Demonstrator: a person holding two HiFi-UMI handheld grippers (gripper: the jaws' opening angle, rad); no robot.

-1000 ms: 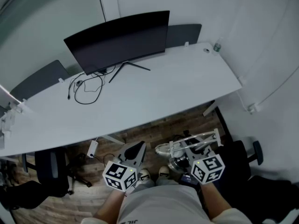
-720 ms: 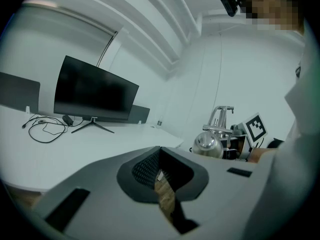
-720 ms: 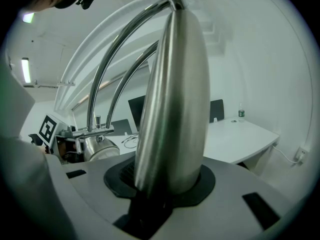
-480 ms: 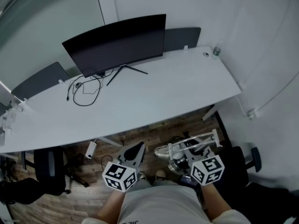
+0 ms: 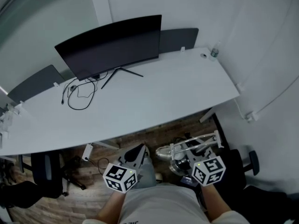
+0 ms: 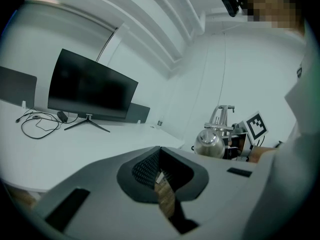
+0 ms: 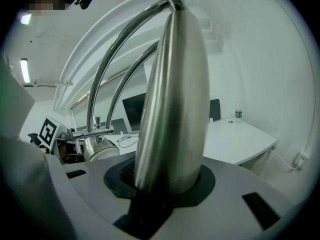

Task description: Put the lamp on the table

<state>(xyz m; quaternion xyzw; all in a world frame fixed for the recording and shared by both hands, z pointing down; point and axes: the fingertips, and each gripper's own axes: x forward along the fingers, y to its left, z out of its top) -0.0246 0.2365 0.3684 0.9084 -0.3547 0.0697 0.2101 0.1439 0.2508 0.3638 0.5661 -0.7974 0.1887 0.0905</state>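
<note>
The lamp [image 7: 172,109], a brushed silver metal desk lamp with jointed arms and a domed shade, is clamped at a tapered metal section between the pads of the right gripper [image 7: 160,184]; the jaws are closed firmly on that section. The left gripper [image 6: 161,176] is drawn together on nothing, with only a narrow slit between its dark pads.

In the head view the lamp [image 5: 189,148] is seen low in front of the person, above the brown wooden floor [image 5: 140,134], short of the near edge of the long white table [image 5: 187,92] and below its top. It is not on the table. The left gripper [image 5: 135,153] is held beside it, apart from it.

On the table are noted a black curved monitor [image 5: 110,45] on a thin stand, a loose black cable [image 5: 77,92] near it, and a small bottle [image 5: 214,52] at the far right corner.

The step in hand is judged to be the carry to the table. The next move is judged to call for the lamp to be raised above the table edge, brought forward over the bare right half, and set down on its base before the grip is released. Which part is the base cannot be told.
</note>
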